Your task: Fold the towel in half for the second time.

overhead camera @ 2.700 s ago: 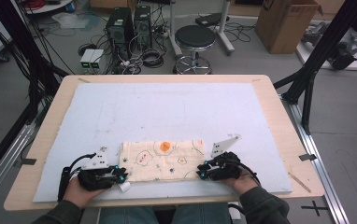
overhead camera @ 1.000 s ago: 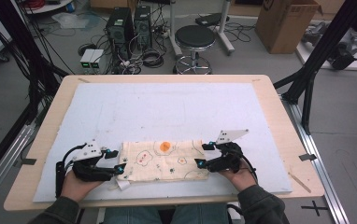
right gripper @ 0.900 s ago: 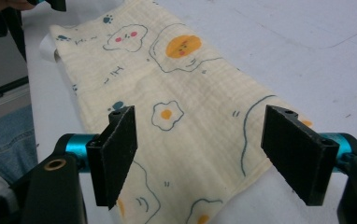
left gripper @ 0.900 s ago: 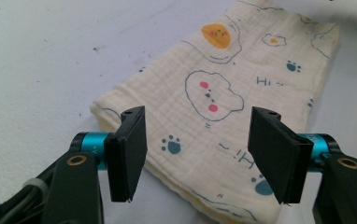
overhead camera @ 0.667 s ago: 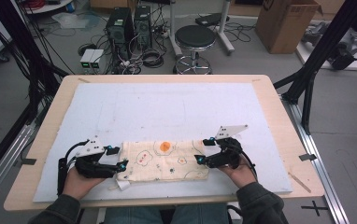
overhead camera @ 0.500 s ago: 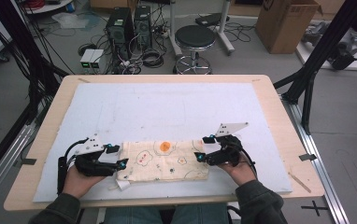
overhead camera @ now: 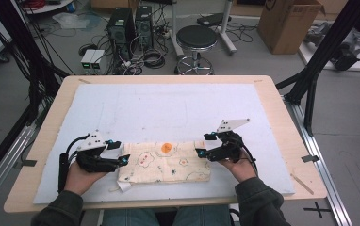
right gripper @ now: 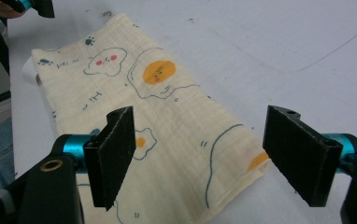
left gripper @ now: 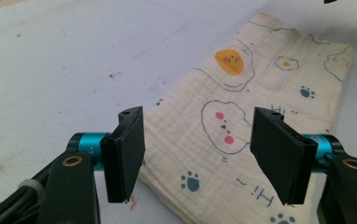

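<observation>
While both grippers gape empty, I face a folded cloth (overhead camera: 165,162).
Soft, light, probably slippery; I'd pinch its short ends.

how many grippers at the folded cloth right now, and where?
2. The left gripper sits at the left end of the cloth, the right gripper at its right end. Both stand open over it, with nothing pinched.
</observation>
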